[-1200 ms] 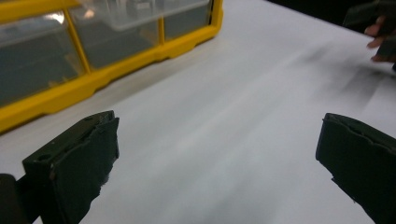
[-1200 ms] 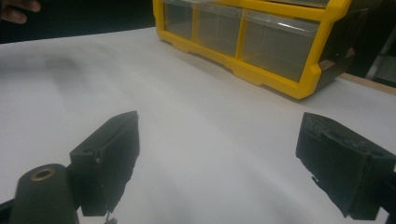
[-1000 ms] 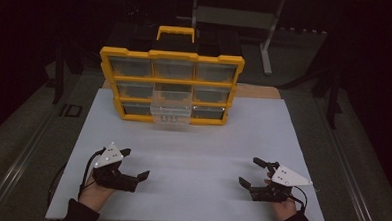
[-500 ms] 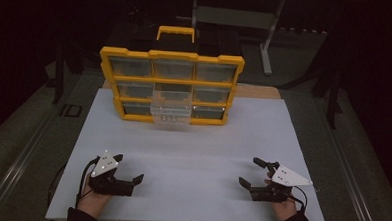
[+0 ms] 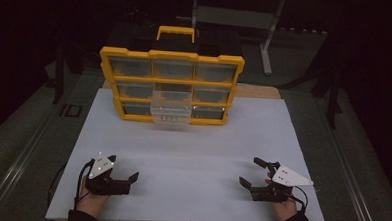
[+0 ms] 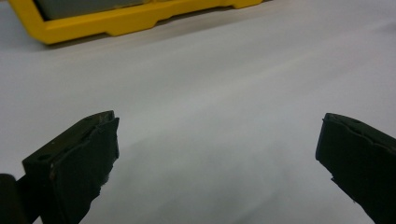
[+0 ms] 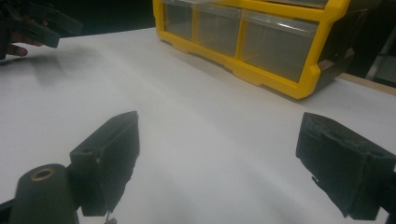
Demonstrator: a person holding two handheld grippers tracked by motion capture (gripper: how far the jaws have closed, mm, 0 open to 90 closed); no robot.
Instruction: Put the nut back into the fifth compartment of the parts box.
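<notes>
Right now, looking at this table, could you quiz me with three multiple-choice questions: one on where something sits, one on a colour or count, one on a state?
1. Where does the organizer stand on the white board?
A. at the far edge
B. at the near edge
C. between the two hands

2. How many drawer columns does its yellow frame hold?
A. two
B. three
C. five

3. How do the left gripper and the right gripper stand?
A. both shut
B. one shut on a drawer
C. both open, holding nothing

Answers:
1 A, since it stands far from the hands.
2 B, three drawers run across each row.
3 C, each pair of jaws stands wide apart over bare board.
</notes>
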